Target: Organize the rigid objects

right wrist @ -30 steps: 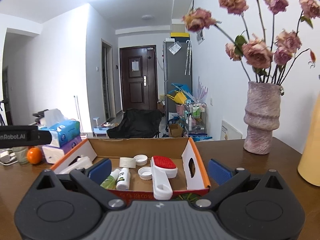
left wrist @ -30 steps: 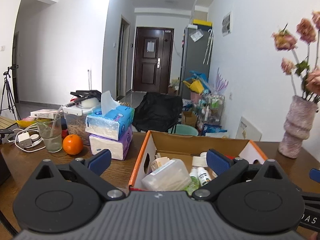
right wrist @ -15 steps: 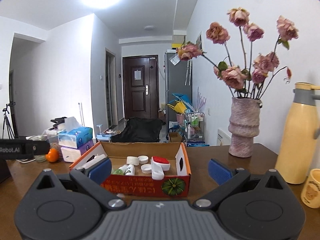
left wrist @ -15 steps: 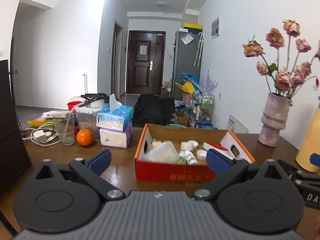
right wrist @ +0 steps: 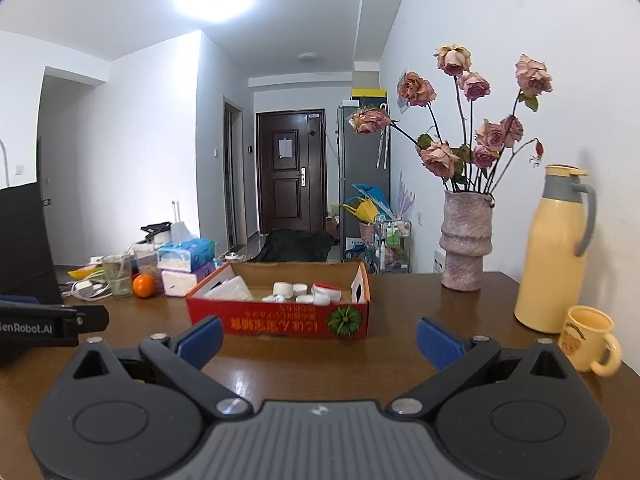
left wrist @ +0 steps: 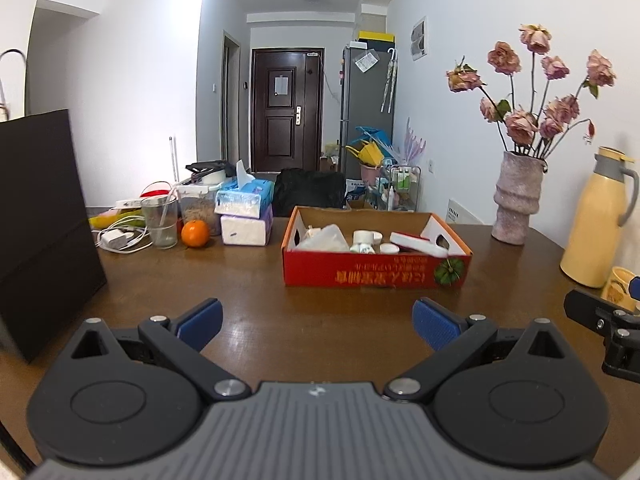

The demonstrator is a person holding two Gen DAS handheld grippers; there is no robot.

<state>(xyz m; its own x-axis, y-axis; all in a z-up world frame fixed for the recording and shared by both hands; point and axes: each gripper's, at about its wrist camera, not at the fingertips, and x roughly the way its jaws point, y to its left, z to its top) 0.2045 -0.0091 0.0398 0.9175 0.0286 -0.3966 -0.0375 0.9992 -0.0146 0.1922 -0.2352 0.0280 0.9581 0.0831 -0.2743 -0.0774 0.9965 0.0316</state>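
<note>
- Both claws are hovering low over the brown counter, side by side and level: the left claw is holding its blue pads wide apart with nothing between them, and the right claw is doing the same.
- Each claw is showing at the edge of the other's view, the right one poking in at the far right of the left wrist view, the left one at the far left of the right wrist view.
- Ahead of both, well apart from the pads, the red cardboard box is sitting on the counter with its printed side facing the claws.
- Inside the box, small rigid things are lying loose: a clear plastic container at the left end, white caps and small bottles in the middle, a red-and-white brush toward the right end.
- Left of the box, stacked tissue packs, an orange and a drinking glass are standing together, with a white charger and cable beside the glass.
- Nearer on the far left, a black box is standing upright.
- Right of the red box, a vase of dried roses, a yellow jug and a yellow mug are lining the wall side.
</note>
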